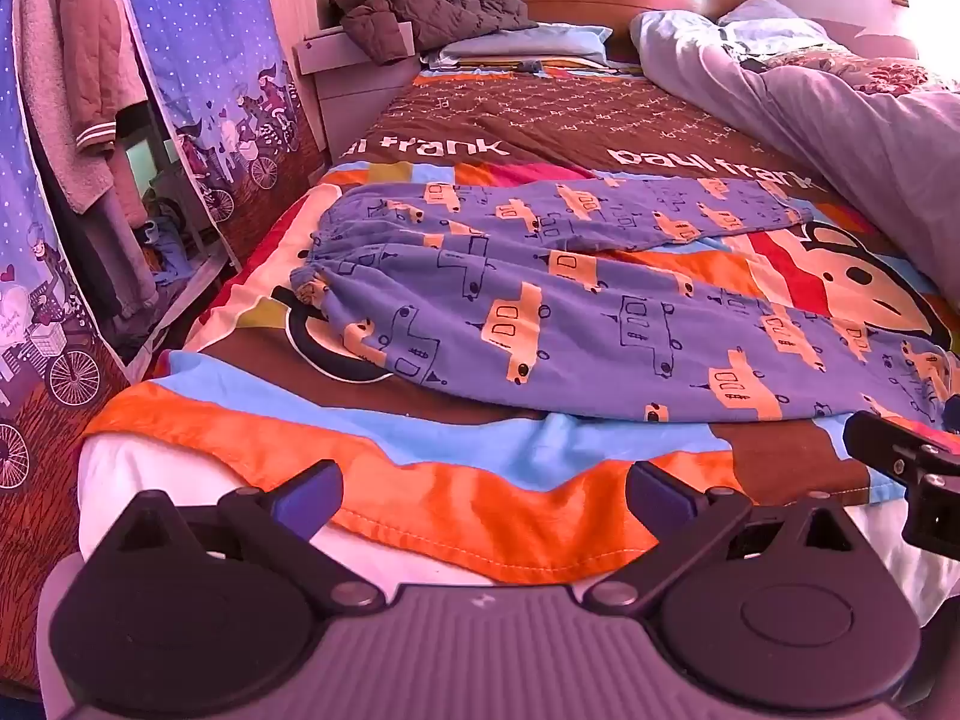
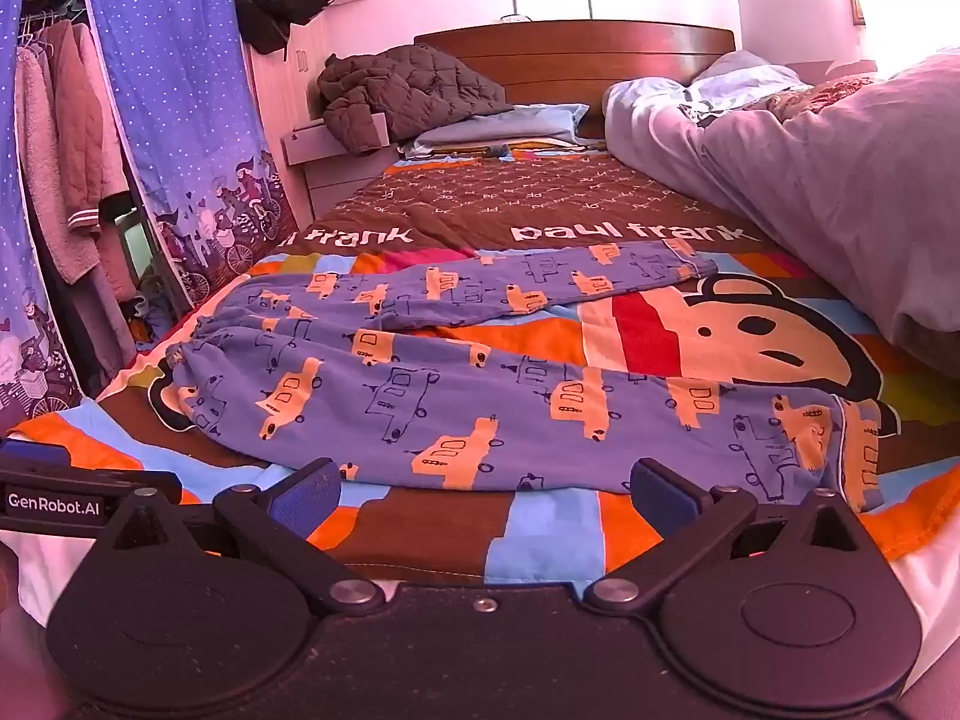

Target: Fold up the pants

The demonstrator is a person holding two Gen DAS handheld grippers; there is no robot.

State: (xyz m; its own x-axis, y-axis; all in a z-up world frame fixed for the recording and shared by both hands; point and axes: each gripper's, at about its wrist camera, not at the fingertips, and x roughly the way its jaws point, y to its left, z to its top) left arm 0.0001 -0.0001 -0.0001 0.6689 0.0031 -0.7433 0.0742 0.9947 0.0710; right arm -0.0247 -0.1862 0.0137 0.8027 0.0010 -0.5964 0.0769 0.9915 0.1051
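Blue pants (image 1: 540,294) with an orange car print lie spread flat on the bed, waistband at the left, both legs running right and splayed apart. They also show in the right wrist view (image 2: 480,396). My left gripper (image 1: 483,495) is open and empty, at the bed's near edge, short of the pants. My right gripper (image 2: 483,495) is open and empty, just in front of the near leg's lower edge. The right gripper's tip (image 1: 900,450) shows at the right of the left wrist view.
A colourful Paul Frank blanket (image 1: 528,120) covers the bed. A bunched grey duvet (image 2: 828,168) lies along the right side. A dark quilted jacket (image 1: 420,0) and pillows sit by the headboard. A blue curtain and hanging clothes (image 1: 78,90) stand to the left.
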